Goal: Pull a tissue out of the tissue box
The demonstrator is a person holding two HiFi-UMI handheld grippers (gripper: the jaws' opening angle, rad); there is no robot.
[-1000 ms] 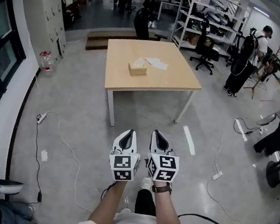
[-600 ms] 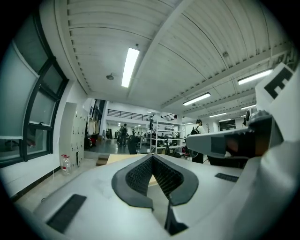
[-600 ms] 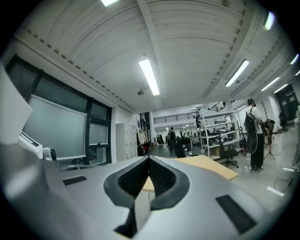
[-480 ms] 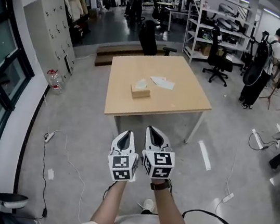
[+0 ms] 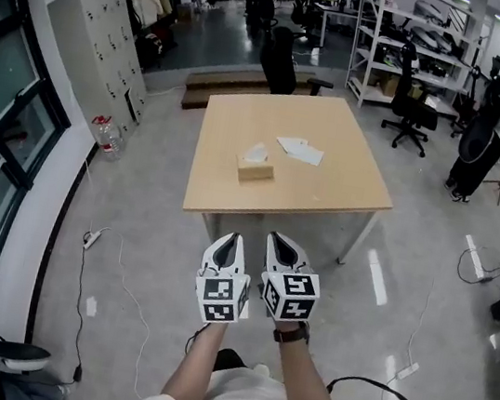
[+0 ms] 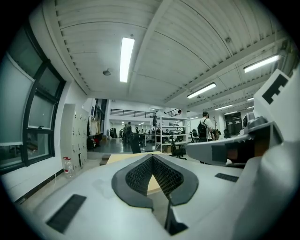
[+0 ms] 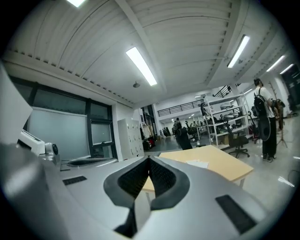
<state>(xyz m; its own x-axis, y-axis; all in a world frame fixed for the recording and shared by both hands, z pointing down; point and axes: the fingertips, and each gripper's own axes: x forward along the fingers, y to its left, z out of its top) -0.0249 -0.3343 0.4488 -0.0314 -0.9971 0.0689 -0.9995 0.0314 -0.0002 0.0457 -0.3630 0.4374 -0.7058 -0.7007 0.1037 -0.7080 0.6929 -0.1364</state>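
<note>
Head view: the left gripper (image 5: 228, 236) and the right gripper (image 5: 280, 239) are held clenched and empty, short of the table (image 5: 333, 151).
The two grippers are carried side by side, just apart, over the floor (image 5: 143, 224) at the table's near edge. In each gripper view the jaw tips are seen pressed together, with nothing caught between them. The tissue box (image 5: 255, 169) is set on the tabletop well ahead of both grippers, roughly in line with the gap between them, and a white tissue (image 5: 255, 153) is seen standing out of its top. Loose paper sheets (image 5: 300, 150) are laid just beyond the box, ahead of the right gripper.
</note>
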